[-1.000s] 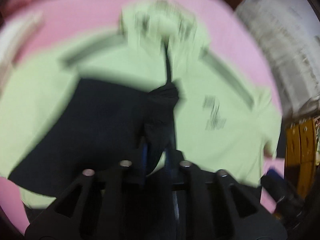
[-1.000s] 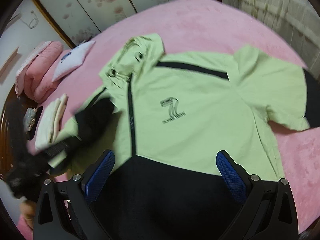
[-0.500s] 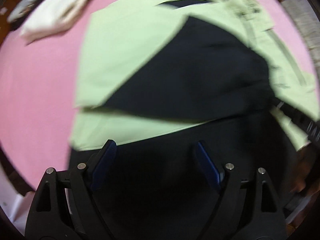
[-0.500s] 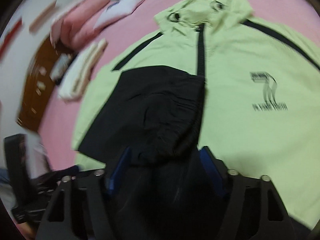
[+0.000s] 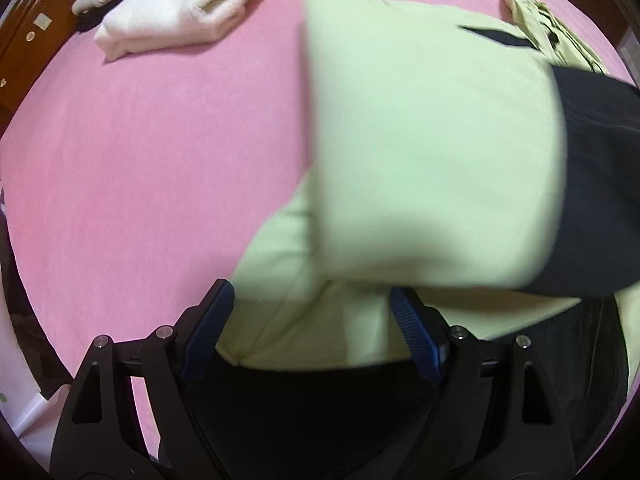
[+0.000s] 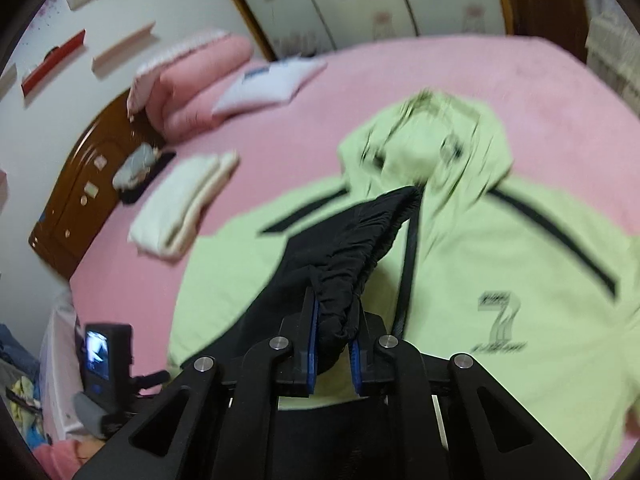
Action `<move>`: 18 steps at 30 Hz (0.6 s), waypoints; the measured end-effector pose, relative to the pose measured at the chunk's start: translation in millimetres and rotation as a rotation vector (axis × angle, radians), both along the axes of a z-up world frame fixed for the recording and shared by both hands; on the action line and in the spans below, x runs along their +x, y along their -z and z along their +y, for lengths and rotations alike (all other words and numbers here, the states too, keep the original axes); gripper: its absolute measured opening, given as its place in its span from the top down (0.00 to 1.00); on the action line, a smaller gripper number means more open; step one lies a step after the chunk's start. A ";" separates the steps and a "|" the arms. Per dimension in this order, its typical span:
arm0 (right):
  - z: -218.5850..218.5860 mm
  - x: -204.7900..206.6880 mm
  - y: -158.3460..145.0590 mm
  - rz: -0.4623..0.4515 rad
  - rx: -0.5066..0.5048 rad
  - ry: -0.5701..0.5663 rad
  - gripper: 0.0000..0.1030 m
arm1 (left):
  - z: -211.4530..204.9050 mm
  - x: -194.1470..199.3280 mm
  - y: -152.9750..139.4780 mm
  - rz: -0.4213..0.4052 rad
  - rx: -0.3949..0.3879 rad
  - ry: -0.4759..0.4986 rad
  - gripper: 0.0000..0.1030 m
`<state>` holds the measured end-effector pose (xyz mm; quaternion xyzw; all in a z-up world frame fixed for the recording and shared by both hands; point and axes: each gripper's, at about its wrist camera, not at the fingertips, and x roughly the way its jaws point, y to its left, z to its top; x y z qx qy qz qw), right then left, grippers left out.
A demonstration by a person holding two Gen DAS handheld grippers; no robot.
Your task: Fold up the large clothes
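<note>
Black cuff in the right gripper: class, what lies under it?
Under the black cuff the lime-green jacket and its black zipper show; the right gripper hides the rest.

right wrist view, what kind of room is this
Most likely a bedroom: a bed with a pink cover, a wooden headboard, and pink bedding stacked beside a white pillow.

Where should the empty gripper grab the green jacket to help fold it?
Judging from its pose, the left hand-held gripper should pinch the jacket's side edge where green fabric meets the pink bedspread, coming in low from the bed side: that edge lies thin and free.
</note>
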<state>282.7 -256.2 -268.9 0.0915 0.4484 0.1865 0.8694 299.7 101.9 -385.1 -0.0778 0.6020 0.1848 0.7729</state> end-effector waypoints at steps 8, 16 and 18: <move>-82.0 -3.4 -14.5 -0.017 -0.137 0.257 0.89 | 18.2 22.6 2.3 -0.039 -0.049 -0.032 0.49; -146.6 -22.6 93.9 0.345 -0.251 0.464 0.86 | 37.5 28.3 6.9 -0.032 -0.094 -0.061 0.50; -147.2 -25.3 101.4 0.356 -0.273 0.472 0.79 | 37.6 30.0 0.9 -0.025 -0.083 -0.056 0.50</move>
